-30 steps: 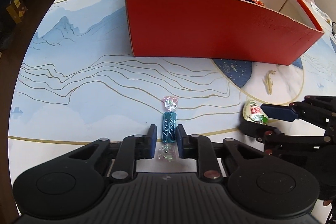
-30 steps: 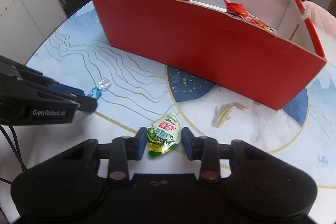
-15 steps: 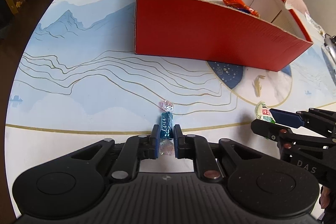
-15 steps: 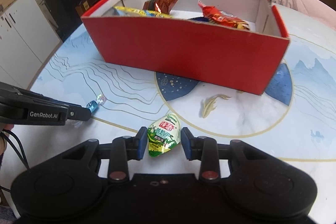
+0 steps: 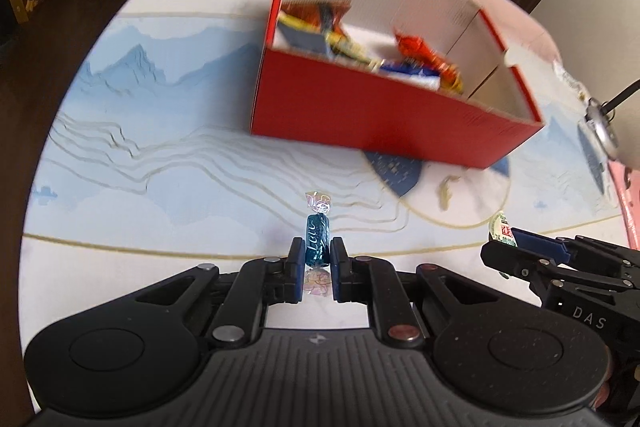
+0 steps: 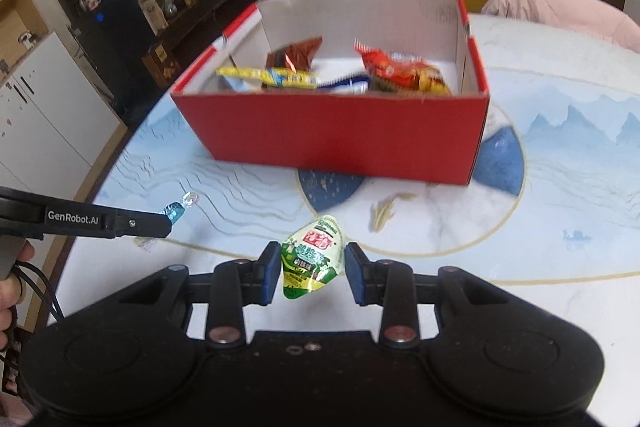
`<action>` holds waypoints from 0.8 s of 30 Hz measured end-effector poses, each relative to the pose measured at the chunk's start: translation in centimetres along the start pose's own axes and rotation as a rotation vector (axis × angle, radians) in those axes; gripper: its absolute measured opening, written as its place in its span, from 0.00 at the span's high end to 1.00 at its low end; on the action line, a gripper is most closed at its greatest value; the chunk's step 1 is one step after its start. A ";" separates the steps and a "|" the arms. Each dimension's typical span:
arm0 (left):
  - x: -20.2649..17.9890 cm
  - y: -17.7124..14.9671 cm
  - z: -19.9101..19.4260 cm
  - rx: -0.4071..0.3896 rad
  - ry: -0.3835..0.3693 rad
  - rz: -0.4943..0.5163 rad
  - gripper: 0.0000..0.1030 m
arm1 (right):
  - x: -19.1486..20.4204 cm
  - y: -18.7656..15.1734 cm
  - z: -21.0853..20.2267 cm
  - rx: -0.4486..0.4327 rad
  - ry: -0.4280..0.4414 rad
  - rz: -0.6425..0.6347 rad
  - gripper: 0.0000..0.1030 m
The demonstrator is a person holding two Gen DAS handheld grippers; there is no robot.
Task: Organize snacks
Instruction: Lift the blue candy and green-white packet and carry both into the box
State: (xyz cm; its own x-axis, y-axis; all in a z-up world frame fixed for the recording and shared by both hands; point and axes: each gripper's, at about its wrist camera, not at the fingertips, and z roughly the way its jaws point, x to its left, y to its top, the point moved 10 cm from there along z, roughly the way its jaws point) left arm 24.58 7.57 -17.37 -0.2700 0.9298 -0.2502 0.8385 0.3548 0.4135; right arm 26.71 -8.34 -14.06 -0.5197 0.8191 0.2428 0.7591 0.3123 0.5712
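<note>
While the left tongs (image 5: 315,269) pinch a blue candy (image 5: 317,241) and the right tongs (image 6: 311,273) squeeze a green packet (image 6: 313,257), both need carrying to the far red box (image 6: 340,135).

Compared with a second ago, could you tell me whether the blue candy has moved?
Yes. The blue candy, clamped in the left tongs, has left the table and risen: the red box now looks farther and lower, its contents visible.

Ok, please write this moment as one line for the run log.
left gripper: shut on blue wrapped candy | right gripper: shut on green snack packet | both clear of table | red box: holds snacks
</note>
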 end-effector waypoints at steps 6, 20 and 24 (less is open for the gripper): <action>-1.7 2.1 -3.0 -0.075 -0.036 0.017 0.88 | 0.2 2.6 -2.4 -0.071 -0.003 -0.002 0.67; -4.3 8.7 -4.8 -0.166 -0.029 0.073 0.88 | -1.2 9.5 -3.9 -0.174 -0.050 -0.037 0.67; -4.8 10.4 -4.1 -0.168 -0.020 0.091 0.88 | -2.2 11.2 -3.3 -0.182 -0.062 -0.023 0.67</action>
State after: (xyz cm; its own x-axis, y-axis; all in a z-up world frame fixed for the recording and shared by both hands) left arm 32.66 7.21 -8.25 -0.1852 0.9573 -0.2220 0.7681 0.2819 0.5750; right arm 35.08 -8.21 -5.63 -0.5065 0.8426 0.1829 0.6611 0.2433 0.7097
